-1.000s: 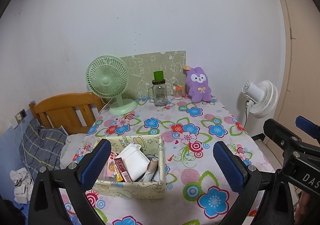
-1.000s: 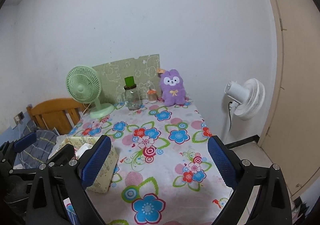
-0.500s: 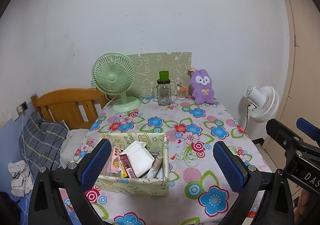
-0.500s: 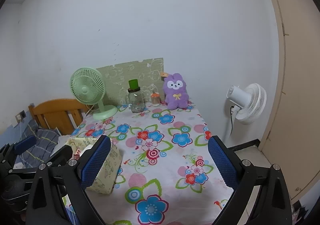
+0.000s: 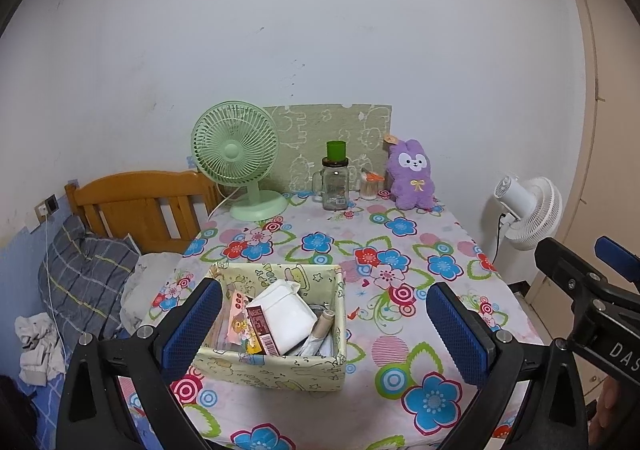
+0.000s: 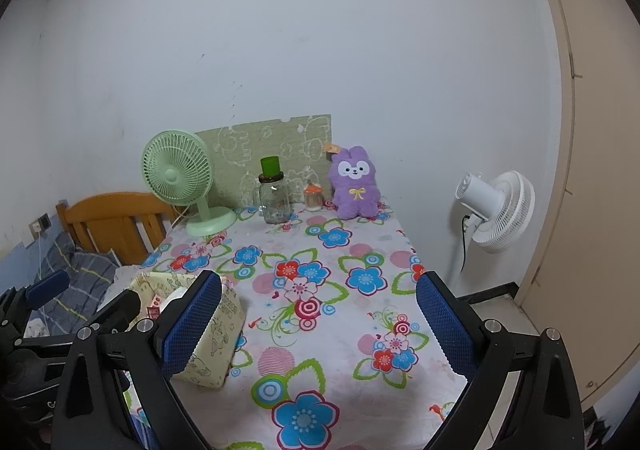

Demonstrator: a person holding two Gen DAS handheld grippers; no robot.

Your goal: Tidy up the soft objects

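left gripper (image 5: 322,330) fingers spread wide, blue pads apart, nothing between them but air; it hangs above the near end of the table, and in its own view the left pad (image 5: 192,326) overlaps the fabric storage box (image 5: 276,368), though contact can't be confirmed. right gripper (image 6: 318,324) same story: fingers wide apart, holding nothing, hovering over bare flowered tablecloth (image 6: 320,290), with its left pad (image 6: 192,324) in front of the box's right wall (image 6: 216,350). the box sits near the front-left corner of the table, open top, stuffed with a white container (image 5: 286,314), a couple of printed packets and a tube-like item. soft item of interest, the purple plush bunny (image 5: 412,176), sits upright at the far right end against the wall, just beside a small orange-lidded jar (image 5: 370,186), then a glass jar with a green cup on top (image 5: 335,178), then the green desk fan (image 5: 240,162); a patterned green board (image 5: 352,130) leans behind them. middle of the table between box and bunny is open cloth. right table edge drops off toward a white floor fan (image 6: 496,210) and a beige door; left edge abuts a wooden headboard (image 5: 136,206) and bedding.
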